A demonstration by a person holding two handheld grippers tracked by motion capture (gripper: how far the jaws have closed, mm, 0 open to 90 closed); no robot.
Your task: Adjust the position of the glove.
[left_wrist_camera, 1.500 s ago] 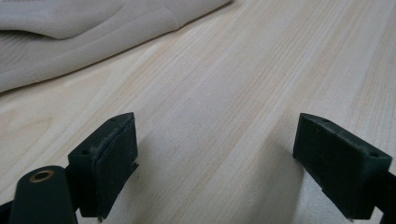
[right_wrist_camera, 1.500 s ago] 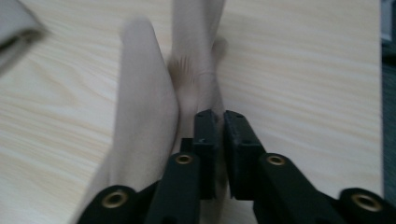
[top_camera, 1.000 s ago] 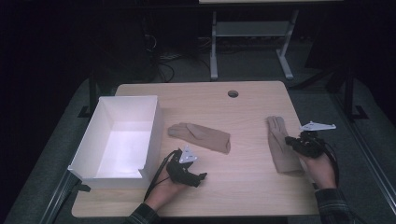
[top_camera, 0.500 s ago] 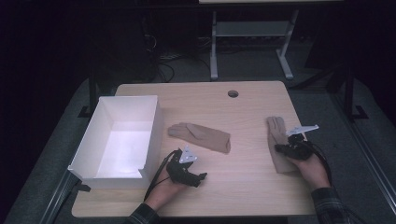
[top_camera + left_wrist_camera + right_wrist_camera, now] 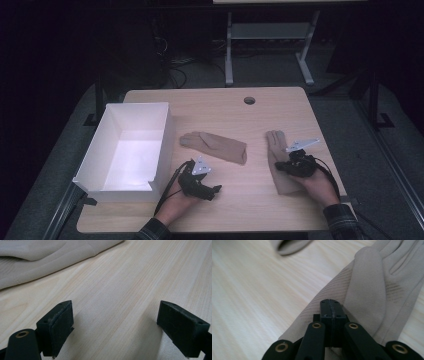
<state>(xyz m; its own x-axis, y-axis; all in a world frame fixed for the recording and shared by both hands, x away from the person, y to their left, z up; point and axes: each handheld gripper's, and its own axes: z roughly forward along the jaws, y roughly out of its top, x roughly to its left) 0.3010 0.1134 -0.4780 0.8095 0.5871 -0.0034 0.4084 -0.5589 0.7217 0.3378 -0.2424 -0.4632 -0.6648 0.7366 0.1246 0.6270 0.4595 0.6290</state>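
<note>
Pale wood table [image 5: 235, 115], dark room; tan glove [image 5: 278, 161] lies flat at 4 o'clock, ribbed cuff, no labels legible. R gripper [image 5: 331, 305] jaws fully closed, tips over its cuff, grip unclear; L gripper [image 5: 117, 325] jaws wide, holding nothing.

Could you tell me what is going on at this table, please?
A person holds a gripper in each hand over a wooden table with two beige gloves and an open white box. The right gripper is shut and rests on the right glove. The left gripper sits open on bare wood just short of the left glove.
</note>
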